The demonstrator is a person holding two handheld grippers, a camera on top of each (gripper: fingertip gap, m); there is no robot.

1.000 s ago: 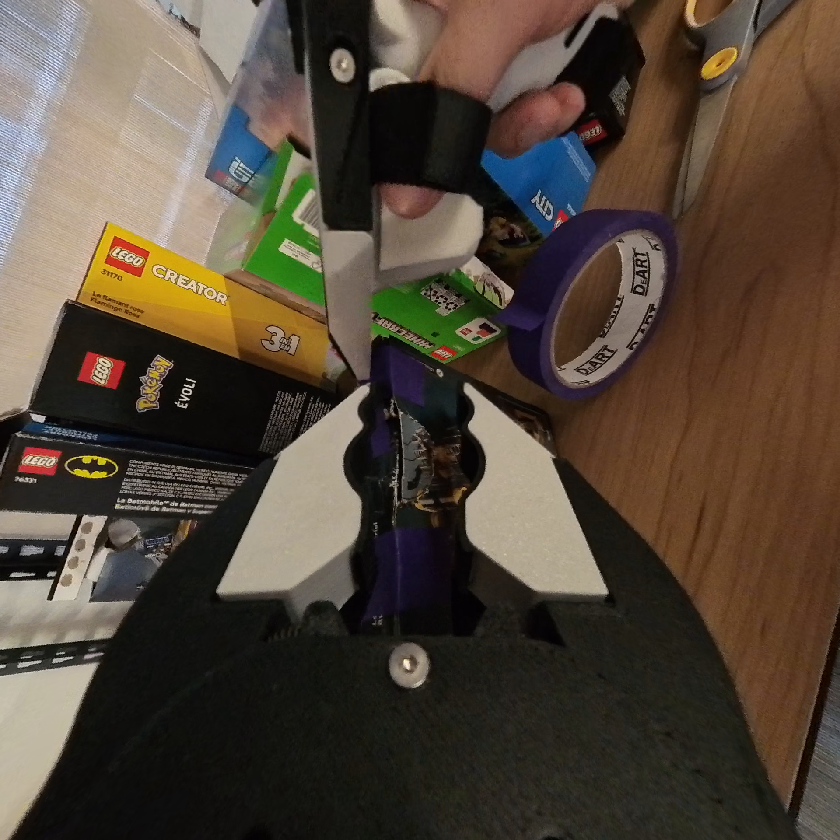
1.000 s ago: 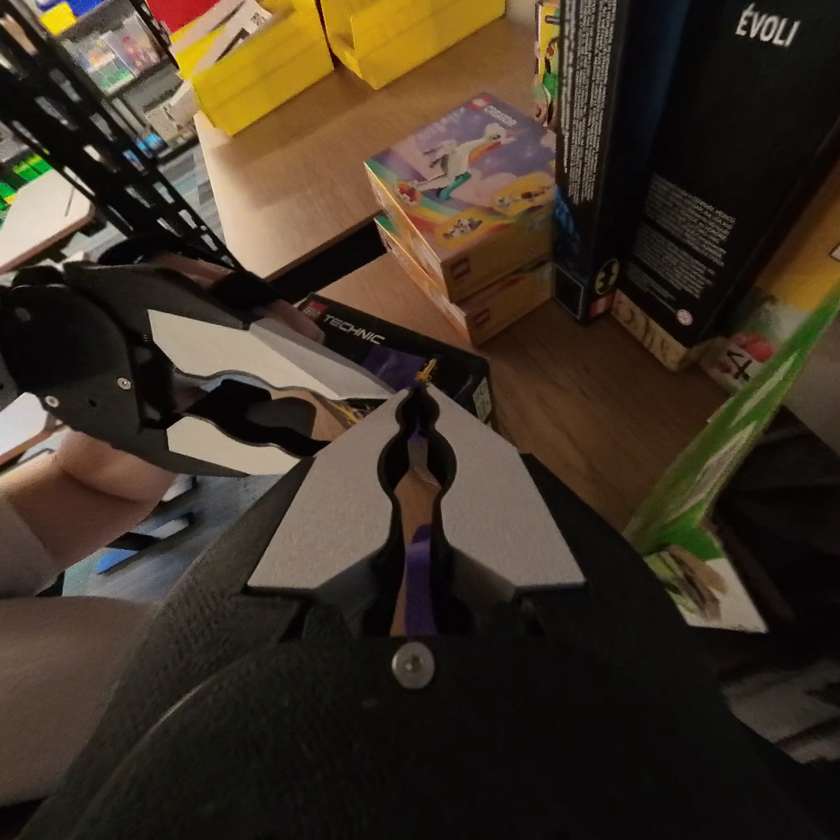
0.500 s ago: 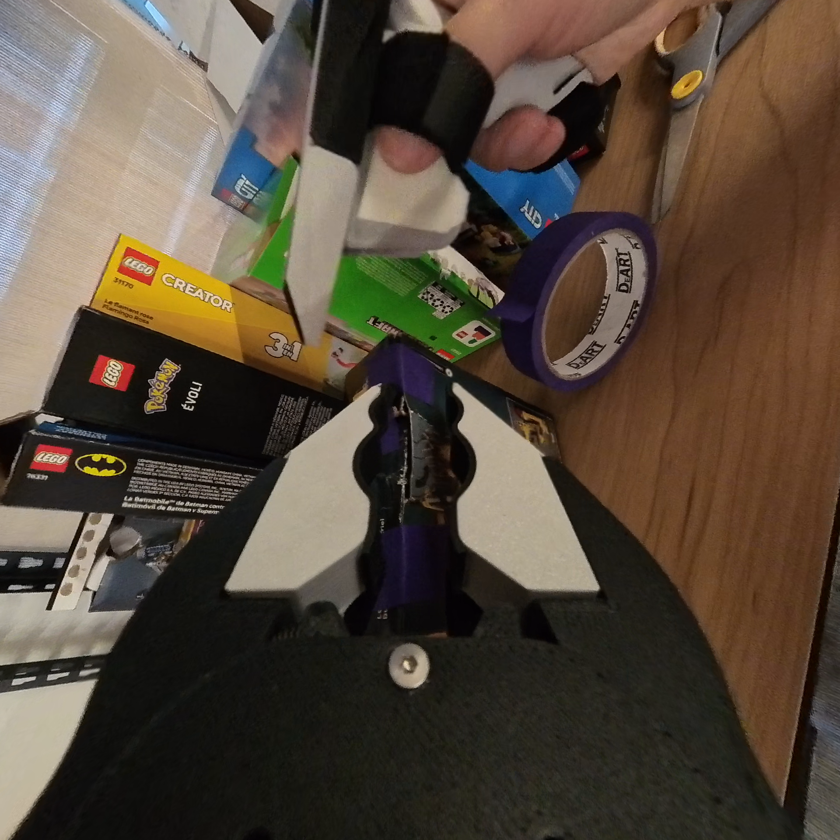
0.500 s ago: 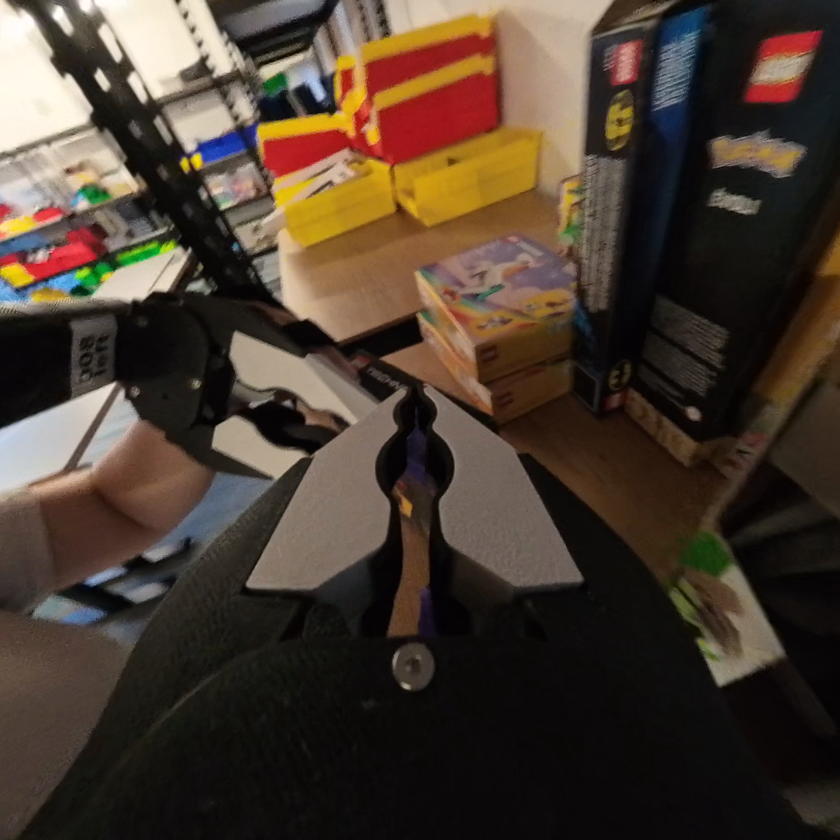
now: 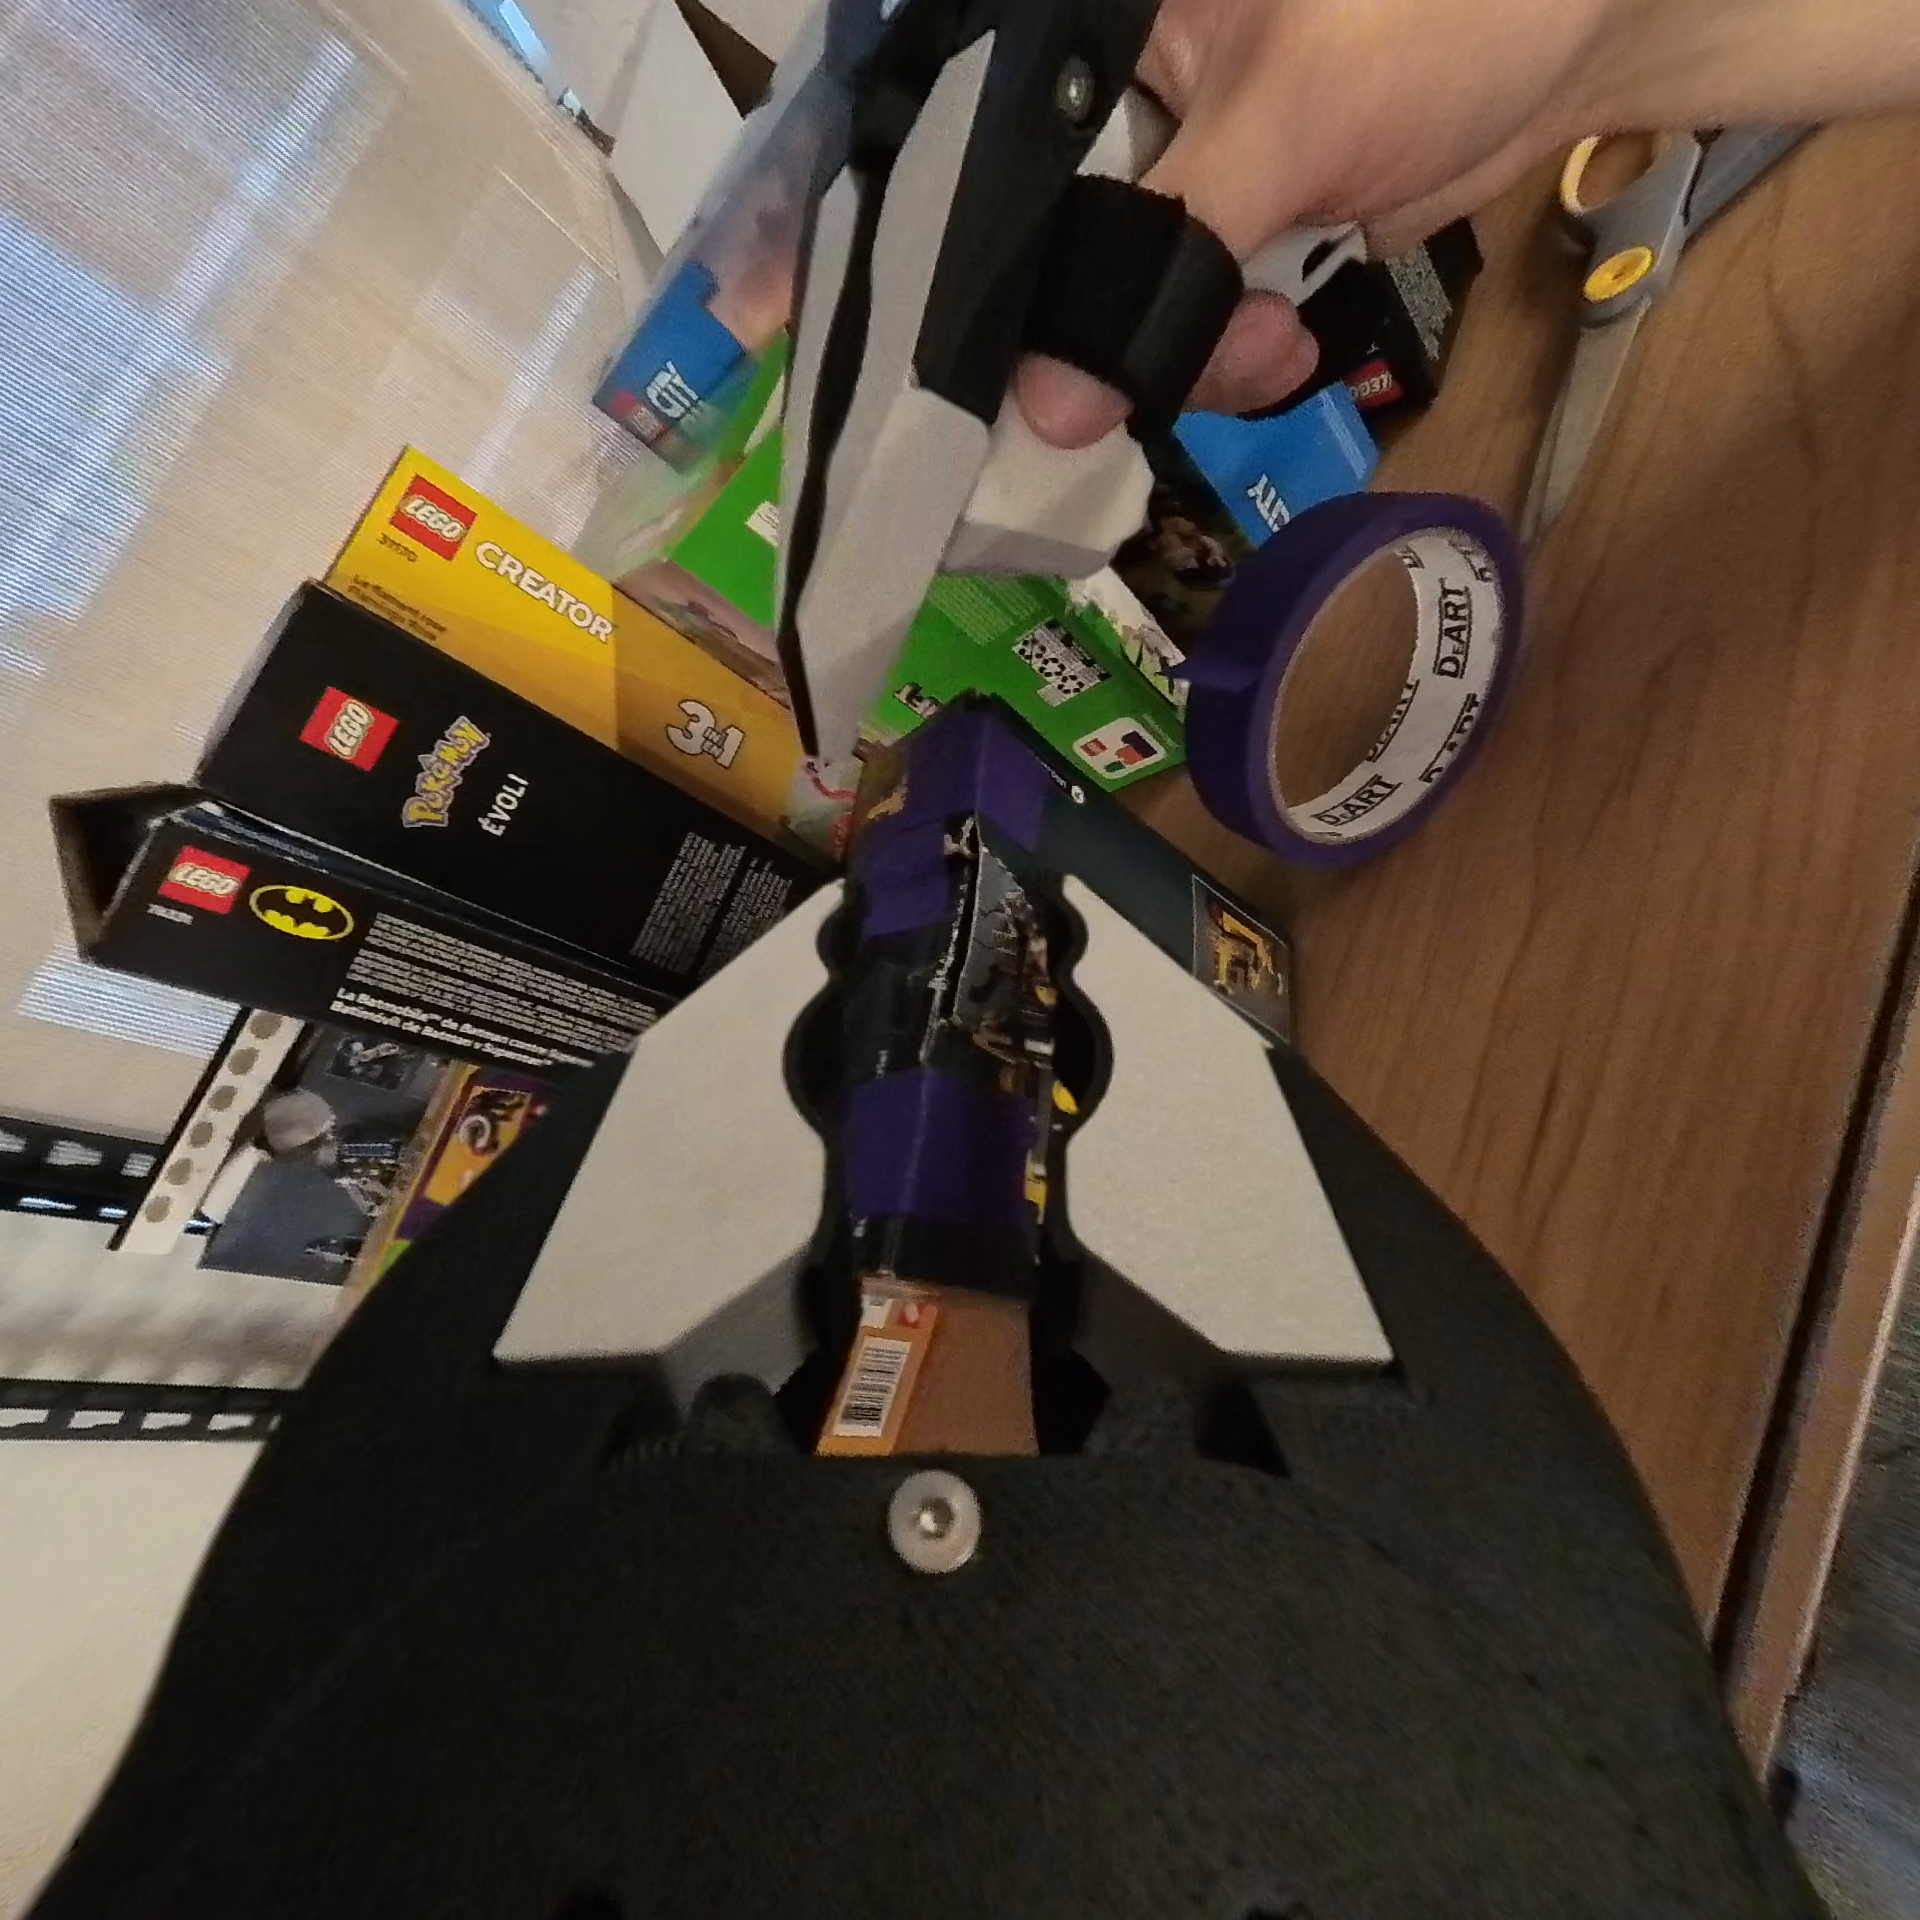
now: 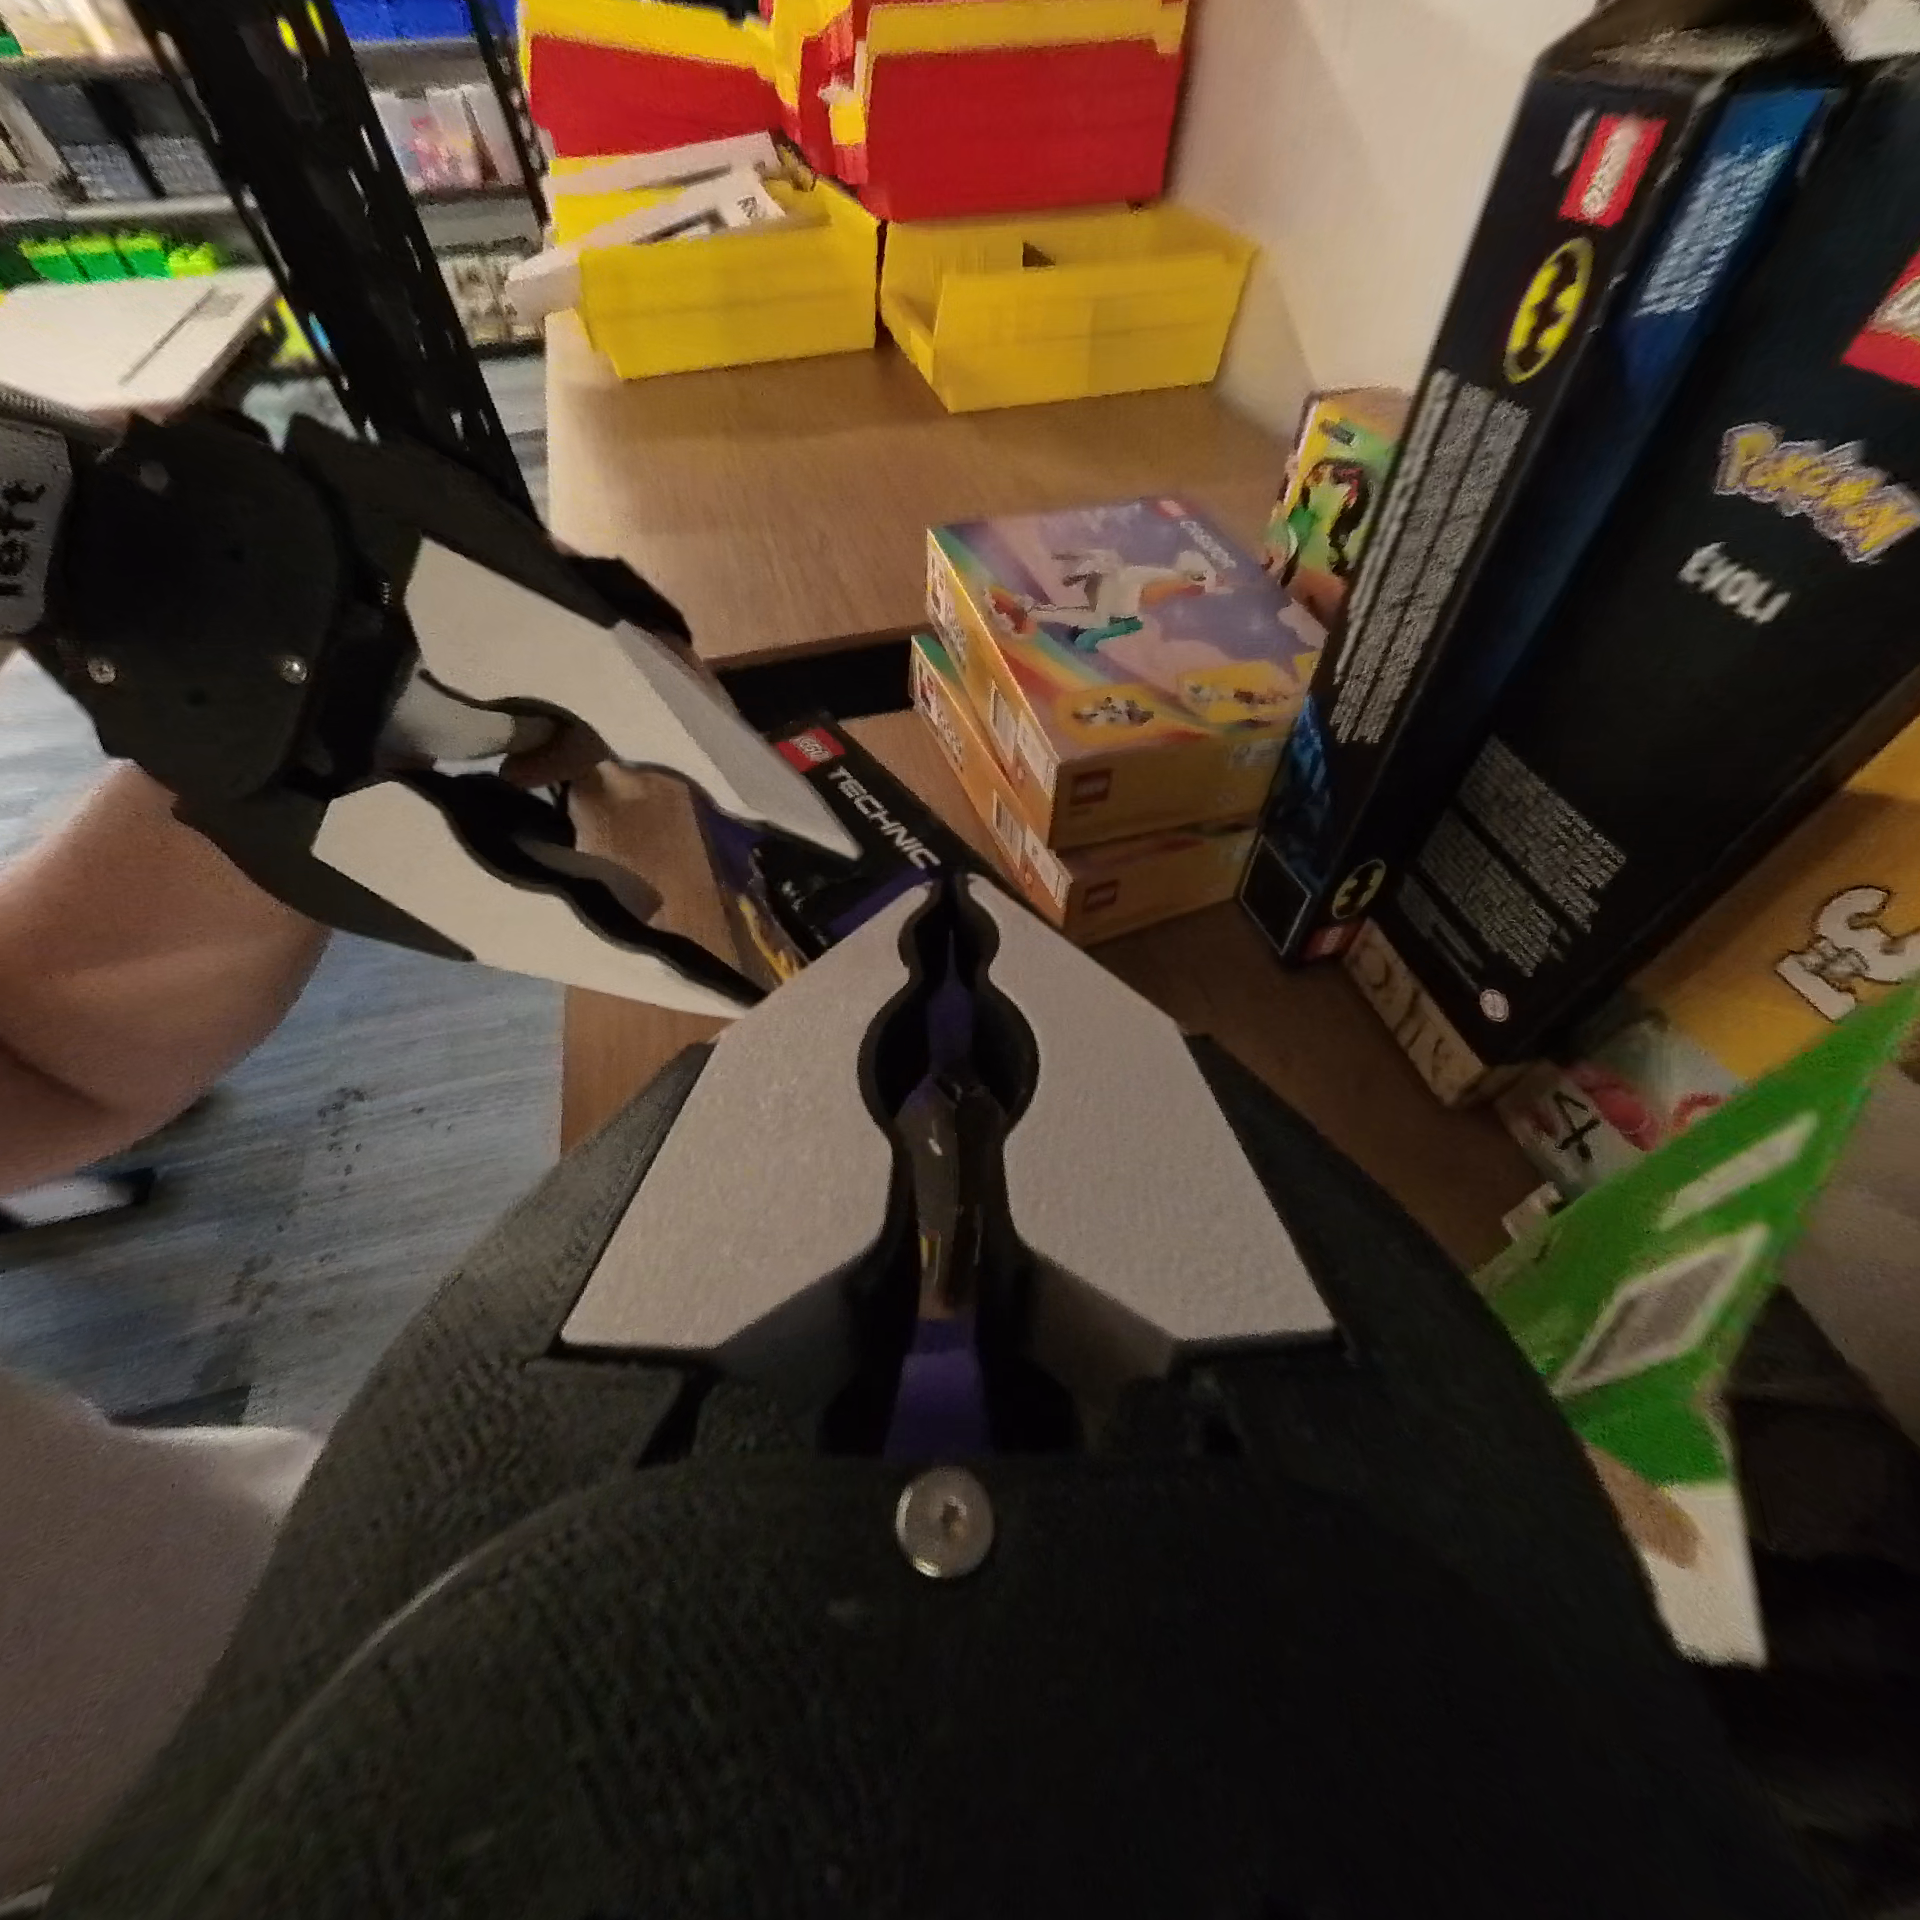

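My left gripper (image 5: 956,894) is shut on a flat black toy box (image 5: 935,997) with purple tape strips across its edge, held on edge above the wooden table (image 5: 1558,1039). In the right wrist view the left gripper (image 6: 800,925) comes in from the left with the box (image 6: 862,821). My right gripper (image 6: 948,894) is shut on a thin purple tape strip (image 6: 940,1371) that runs back between its fingers. In the left wrist view the right gripper (image 5: 826,727), held by a hand, has its tip at the box's far corner.
A purple tape roll (image 5: 1361,675) and grey scissors (image 5: 1600,291) lie on the table to the right. Black (image 5: 499,790), yellow (image 5: 520,603), green (image 5: 997,665) and blue (image 5: 1278,478) toy boxes crowd the back. Two stacked pastel boxes (image 6: 1112,665), yellow bins (image 6: 1049,301) and a black rack (image 6: 343,208) stand beyond. My two grippers' fingertips are within a few centimetres of each other.
The right gripper lifted off the box half a second ago and its tip is back down at the box's far corner. The right wrist view has tilted upward. The left gripper still holds the box.
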